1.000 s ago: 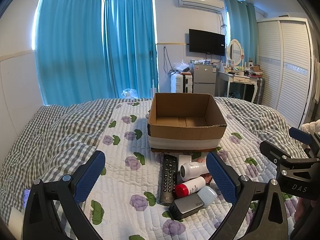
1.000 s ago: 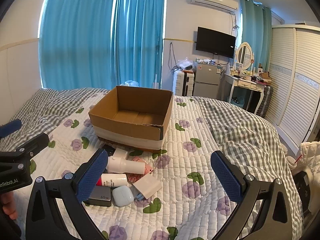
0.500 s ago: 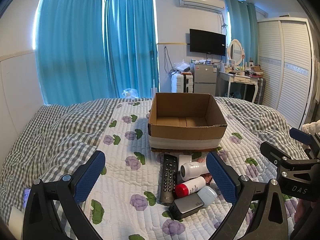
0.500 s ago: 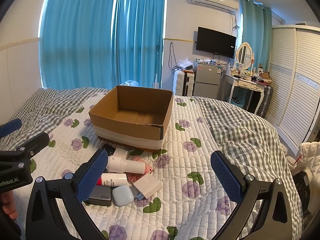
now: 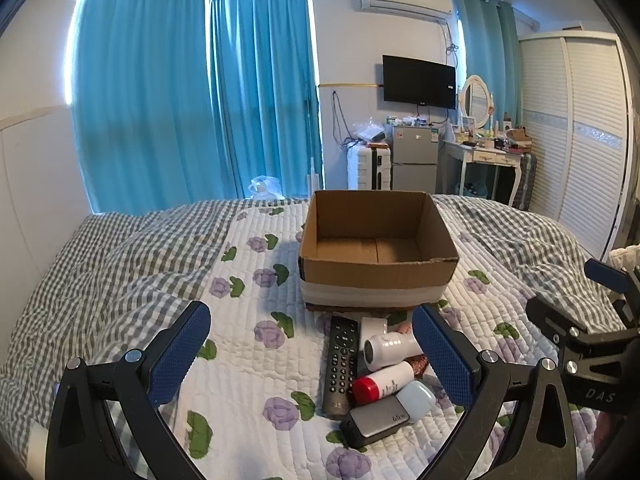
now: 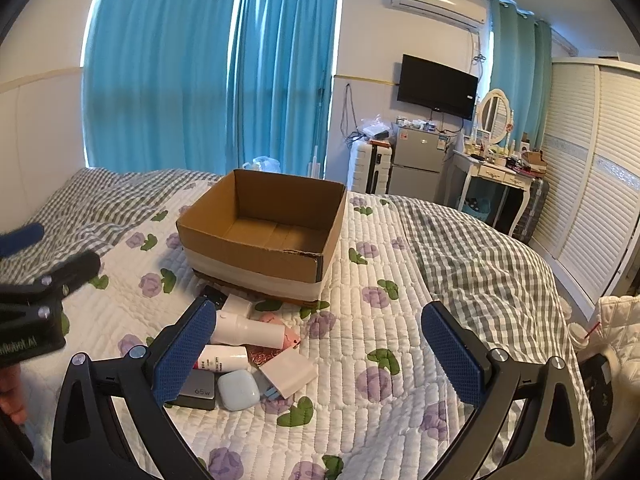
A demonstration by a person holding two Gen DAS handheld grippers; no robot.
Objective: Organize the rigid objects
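An empty open cardboard box (image 5: 376, 268) (image 6: 264, 240) stands on the quilted bed. In front of it lies a pile: a black remote (image 5: 340, 364), a white bottle (image 5: 390, 350) (image 6: 248, 328), a red-capped tube (image 5: 382, 382) (image 6: 222, 358), a grey 65W charger (image 5: 376, 420) (image 6: 198, 390), a pale blue case (image 5: 416, 398) (image 6: 238, 390) and a white packet (image 6: 288, 372). My left gripper (image 5: 312, 356) is open and empty, above the bed left of the pile. My right gripper (image 6: 320, 356) is open and empty, right of the pile.
The bed has a flowered white quilt (image 6: 380, 320) and a grey checked blanket (image 5: 120, 248). Blue curtains (image 5: 200, 100), a small fridge (image 6: 416, 164), a dressing table (image 6: 500, 176) and a white wardrobe (image 6: 592, 200) stand beyond the bed.
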